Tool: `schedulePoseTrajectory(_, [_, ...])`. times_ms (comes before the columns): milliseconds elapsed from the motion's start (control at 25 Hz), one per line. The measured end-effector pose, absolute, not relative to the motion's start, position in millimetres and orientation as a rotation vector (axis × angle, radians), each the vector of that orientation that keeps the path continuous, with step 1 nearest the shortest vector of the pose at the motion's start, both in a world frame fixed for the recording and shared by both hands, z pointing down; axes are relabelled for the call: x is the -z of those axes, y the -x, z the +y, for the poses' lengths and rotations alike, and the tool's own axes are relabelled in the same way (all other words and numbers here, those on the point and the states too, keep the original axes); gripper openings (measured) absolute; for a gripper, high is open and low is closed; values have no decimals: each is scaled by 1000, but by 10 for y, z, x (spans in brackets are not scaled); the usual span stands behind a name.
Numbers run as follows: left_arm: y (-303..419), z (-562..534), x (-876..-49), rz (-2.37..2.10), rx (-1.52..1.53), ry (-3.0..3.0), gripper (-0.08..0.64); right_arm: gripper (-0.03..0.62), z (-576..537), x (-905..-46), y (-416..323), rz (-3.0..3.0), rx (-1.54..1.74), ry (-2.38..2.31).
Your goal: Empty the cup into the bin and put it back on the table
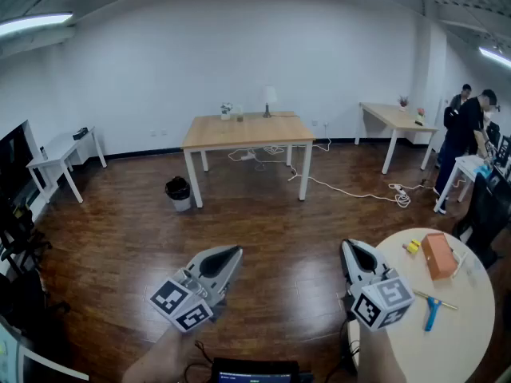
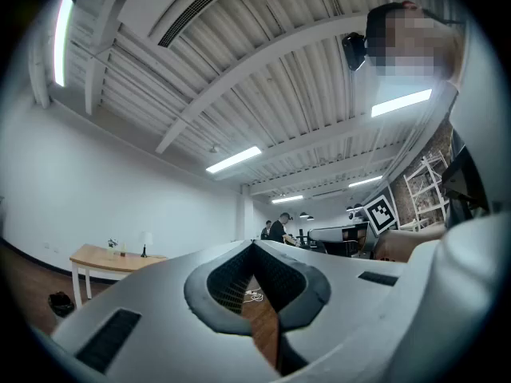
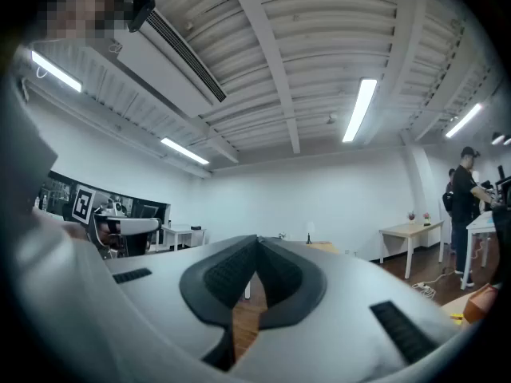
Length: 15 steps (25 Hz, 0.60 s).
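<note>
Left gripper [image 1: 231,254]: jaws closed tip to tip, nothing between them; low left of centre in the head view, nose tipped slightly up.
Right gripper [image 1: 348,247]: jaws fully together, empty; low right of centre, beside the round white table [image 1: 471,337].
Cup: not picked out for certain. Small items [image 1: 227,111] stand by a lamp [image 1: 270,99] at the back of the wooden table [image 1: 247,131], upper centre; the cup is probably among them, too small to tell. Well apart from both grippers.
Bin [image 1: 178,193]: dark-lined, on the floor just beside the wooden table's front left leg.
Handling (judged): likely light and stiff, possibly thin-walled, so squeeze only moderately. Take it across the side wall below the rim, upright, so the contents stay in until it is over the bin. A smooth wall could slip when tipped.
Head view only: both grippers together, cables on the floor, an orange box [image 1: 438,255] and a blue tool [image 1: 432,312] on the round table.
Left gripper view only: pads [image 2: 231,282] meeting at the tip, ceiling lights, the bin low at the left edge.
Right gripper view only: closed pads [image 3: 283,278] near centre, a person [image 3: 463,202] at the far right.
</note>
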State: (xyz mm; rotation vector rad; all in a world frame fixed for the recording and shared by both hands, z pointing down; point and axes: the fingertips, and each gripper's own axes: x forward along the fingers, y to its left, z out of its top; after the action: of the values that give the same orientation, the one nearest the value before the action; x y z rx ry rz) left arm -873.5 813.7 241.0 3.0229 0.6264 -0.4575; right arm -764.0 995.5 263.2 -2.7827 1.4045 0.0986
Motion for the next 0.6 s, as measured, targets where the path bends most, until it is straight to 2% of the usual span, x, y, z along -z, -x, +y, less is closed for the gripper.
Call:
schedulePoseTrajectory(200, [8647,8344,-2473,665,449,-3033,0,0,10088,-2690,7507,1417,-79,2796])
schedulePoseTrajectory(600, [8190,7965,-2506,642,452,-3006,0,0,9763,-2718,7083,1401,-65,2810])
